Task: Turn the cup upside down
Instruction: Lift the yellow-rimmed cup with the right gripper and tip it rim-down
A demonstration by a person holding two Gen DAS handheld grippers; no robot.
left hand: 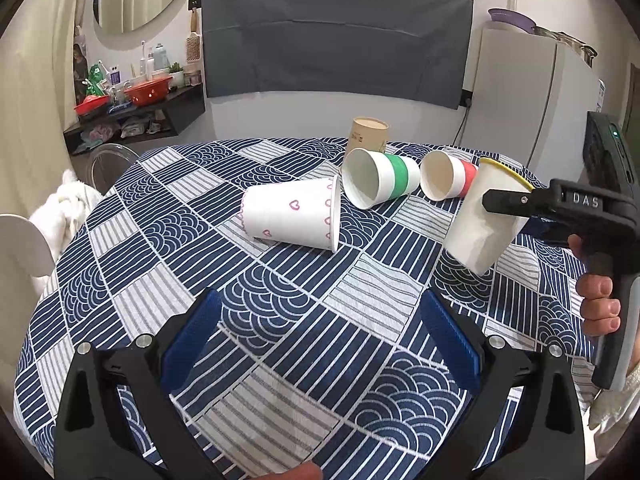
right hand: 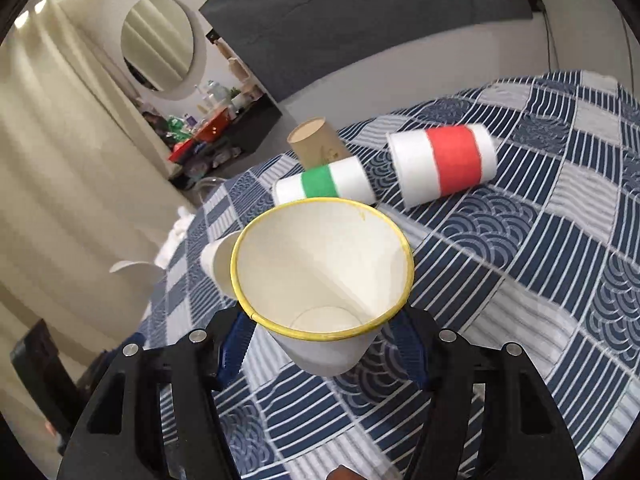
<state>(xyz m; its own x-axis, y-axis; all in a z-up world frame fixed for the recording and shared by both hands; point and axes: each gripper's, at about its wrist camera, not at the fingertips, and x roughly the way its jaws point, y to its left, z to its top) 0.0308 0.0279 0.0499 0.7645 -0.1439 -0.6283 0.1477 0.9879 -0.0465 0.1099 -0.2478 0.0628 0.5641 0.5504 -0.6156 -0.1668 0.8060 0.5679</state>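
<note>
My right gripper (right hand: pixel 324 344) is shut on a white paper cup with a yellow rim (right hand: pixel 324 272), held tilted above the table with its mouth up toward the camera. In the left wrist view the same cup (left hand: pixel 484 220) hangs at the right, clamped by the right gripper (left hand: pixel 496 204), its base just above the cloth. My left gripper (left hand: pixel 316 332) is open and empty, low over the near part of the table.
On the blue patterned tablecloth (left hand: pixel 280 320) lie a cup with pink hearts (left hand: pixel 292 212), a green-banded cup (left hand: pixel 380 178) and a red-banded cup (left hand: pixel 448 176), all on their sides. A brown cup (left hand: pixel 366 136) stands behind them. A white fridge (left hand: pixel 520 92) is at the back right.
</note>
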